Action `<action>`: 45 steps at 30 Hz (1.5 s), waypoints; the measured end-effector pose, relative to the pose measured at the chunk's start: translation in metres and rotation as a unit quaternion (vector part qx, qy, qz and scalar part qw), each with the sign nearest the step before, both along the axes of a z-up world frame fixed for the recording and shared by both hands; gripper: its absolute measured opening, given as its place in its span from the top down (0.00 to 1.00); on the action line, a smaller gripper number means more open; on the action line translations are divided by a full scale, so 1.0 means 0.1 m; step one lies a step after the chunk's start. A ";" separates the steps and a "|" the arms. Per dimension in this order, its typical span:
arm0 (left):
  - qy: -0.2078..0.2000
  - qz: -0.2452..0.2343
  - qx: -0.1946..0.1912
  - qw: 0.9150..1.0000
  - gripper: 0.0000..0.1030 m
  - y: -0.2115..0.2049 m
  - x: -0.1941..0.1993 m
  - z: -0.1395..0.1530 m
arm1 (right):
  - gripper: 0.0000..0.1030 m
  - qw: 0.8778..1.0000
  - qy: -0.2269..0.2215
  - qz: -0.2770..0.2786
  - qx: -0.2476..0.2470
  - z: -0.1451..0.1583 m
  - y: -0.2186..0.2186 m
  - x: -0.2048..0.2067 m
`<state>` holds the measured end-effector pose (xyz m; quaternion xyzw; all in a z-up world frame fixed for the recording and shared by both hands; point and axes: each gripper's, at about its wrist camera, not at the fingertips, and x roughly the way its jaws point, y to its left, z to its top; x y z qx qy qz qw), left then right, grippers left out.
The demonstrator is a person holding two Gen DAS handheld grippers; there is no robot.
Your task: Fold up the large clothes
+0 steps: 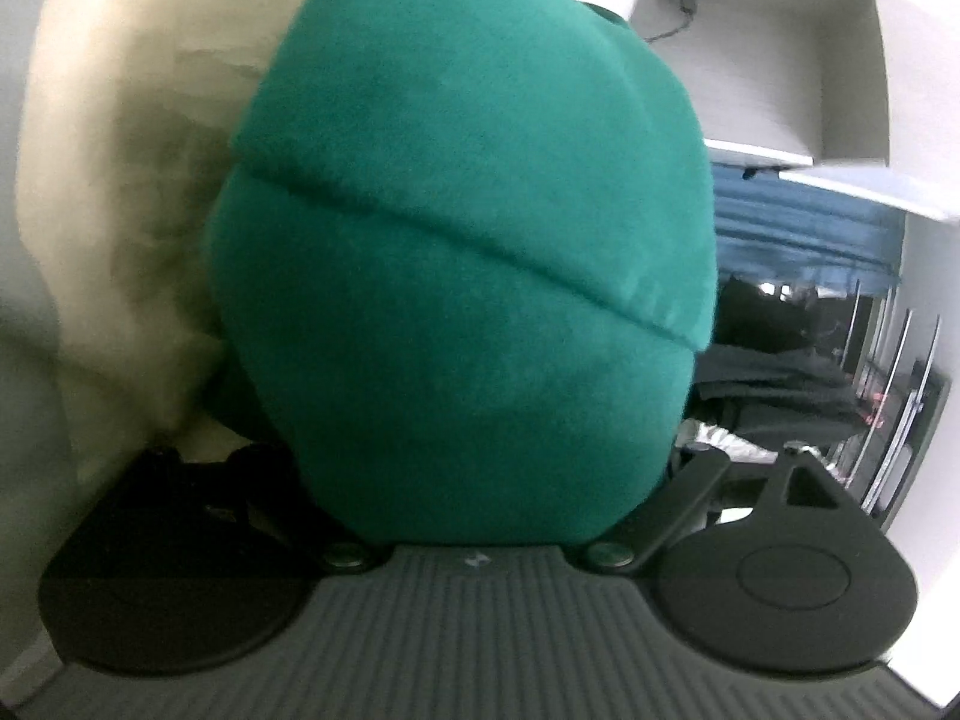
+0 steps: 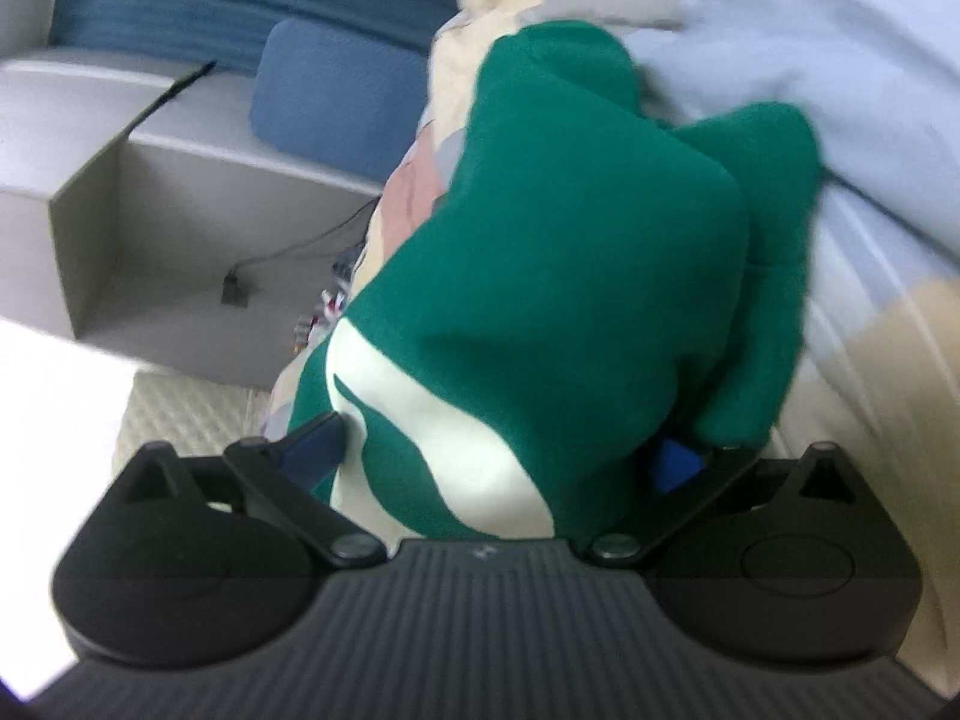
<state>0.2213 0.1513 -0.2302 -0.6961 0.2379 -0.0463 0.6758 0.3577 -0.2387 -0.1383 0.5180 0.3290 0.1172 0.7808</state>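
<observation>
The left gripper (image 1: 474,480) has a thick bundle of green garment (image 1: 468,252) bulging between its spread jaws, filling the space ahead; its fingertips are hidden, so I cannot tell whether it grips. A cream blanket (image 1: 120,180) lies to its left. The right gripper (image 2: 498,456) stands wide, its blue fingers (image 2: 315,444) flanking the green garment (image 2: 570,252), which seems to lie loose between them on the bed (image 2: 840,60). A white shelf (image 2: 180,210) sits to its left.

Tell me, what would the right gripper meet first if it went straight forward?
The green garment: it already bulges between the right gripper's wide-open jaws. Whether the pads press it is unclear.
</observation>
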 end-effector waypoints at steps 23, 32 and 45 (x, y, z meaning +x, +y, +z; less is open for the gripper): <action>-0.100 -0.049 0.157 0.981 0.68 -0.38 -0.45 0.98 | 0.66 0.985 -0.145 0.049 -0.085 1.01 -0.38 -0.52; -0.070 -0.020 0.131 0.989 0.68 -0.16 -0.52 0.93 | 0.41 0.997 -0.031 0.049 -0.058 0.68 -0.39 -0.55; -0.056 0.007 0.089 0.994 0.68 0.05 -0.23 0.73 | 0.00 0.997 0.050 0.028 -0.056 0.17 -0.18 -0.33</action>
